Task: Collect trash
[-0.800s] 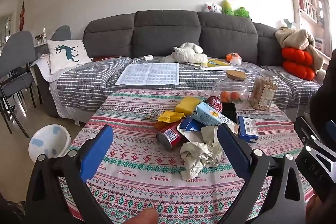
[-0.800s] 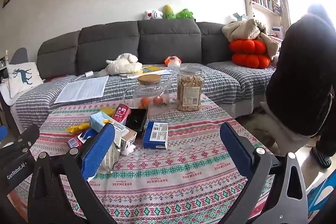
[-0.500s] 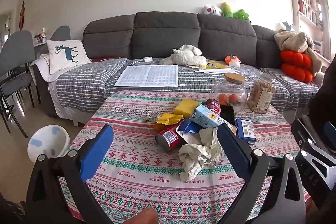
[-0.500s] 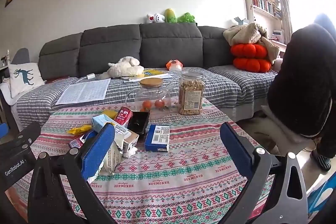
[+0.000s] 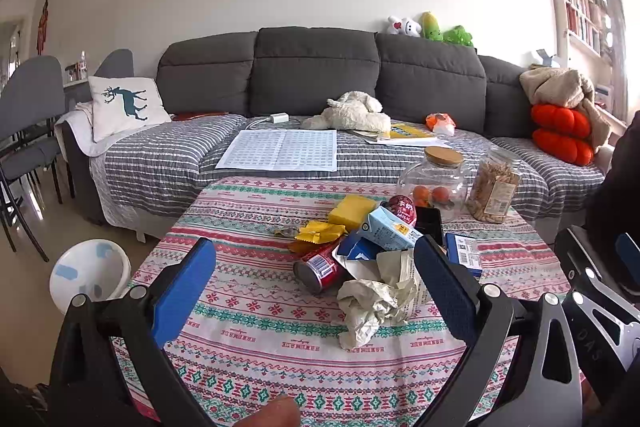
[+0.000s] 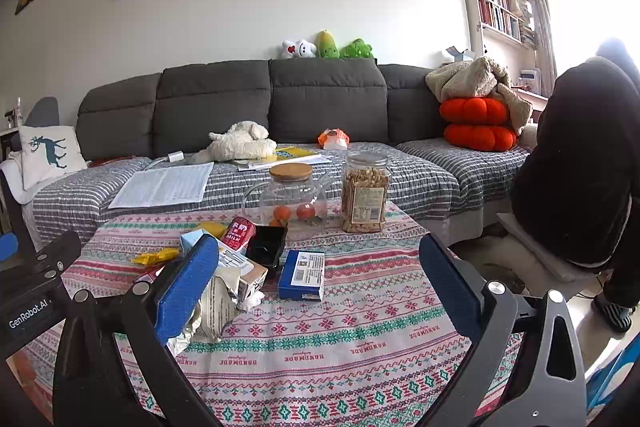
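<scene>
We are holding both grippers above the near edge of the table [image 5: 248, 203], its patterned cloth spread under a heap of litter, and nothing is being carried yet. The left gripper [image 5: 316, 283] is standing with its blue pads spread as wide as they go, empty; the right gripper [image 6: 316, 279] is standing likewise, wide apart and empty.

We are taking the red can [image 5: 320, 267] as our landmark. It is lying on its side near the middle of the table. Just right of the can, and nearer to us, the crumpled paper [image 5: 376, 299] is sprawling, touching a light blue carton [image 5: 390, 229] that is leaning behind it. Just behind the can on its left, a yellow wrapper [image 5: 320, 231] is lying flat, with a yellow block [image 5: 352, 207] beyond it. Farther right of the can a dark blue box [image 6: 302, 273] is sitting by itself. Well behind the can, two jars are standing, which we judge are not trash.

We judge we are at the approach step, picking a first piece. The next move is calling for lowering the left gripper over the crumpled paper, closest to its pads, and squeezing gently, since paper will be collapsing under the pads. Off the table's left side, a white bin [image 5: 90, 273] is sitting on the floor, likely the destination.
</scene>
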